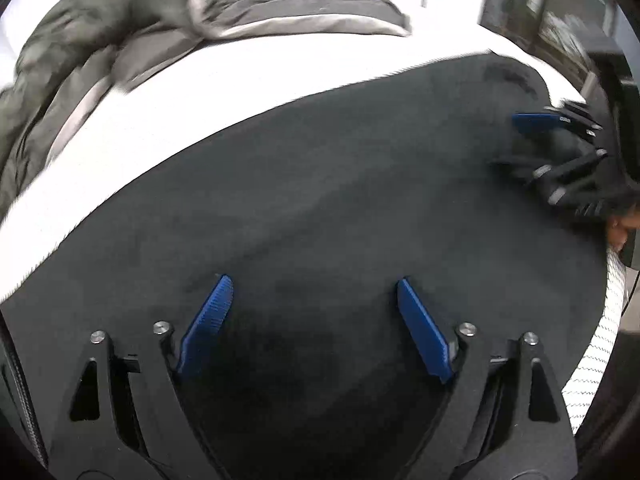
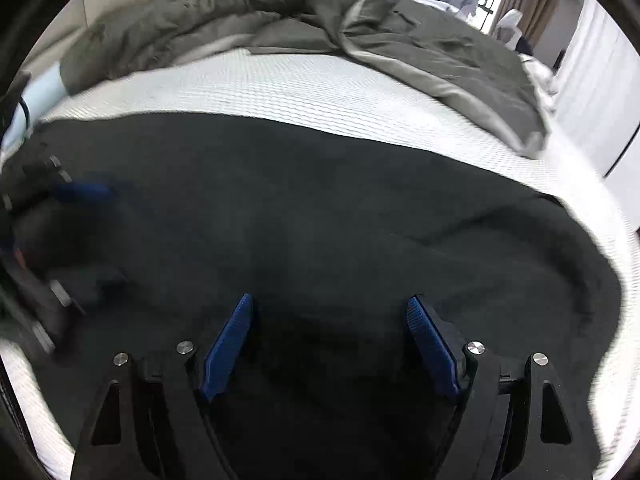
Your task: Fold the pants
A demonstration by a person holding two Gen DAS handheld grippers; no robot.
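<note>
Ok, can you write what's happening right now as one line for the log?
pants: black, spread on white bed | left gripper: open, above pants | right gripper: open, above pants | olive blanket: bunched behind

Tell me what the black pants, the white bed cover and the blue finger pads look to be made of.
Black pants: soft matte knit, perhaps fleece; no sheen, slightly fuzzy edge.
White bed cover: woven or quilted textile; a regular waffle-like raised pattern shows.
Blue finger pads: likely rubber or moulded plastic; fine parallel ribs, dull finish.
</note>
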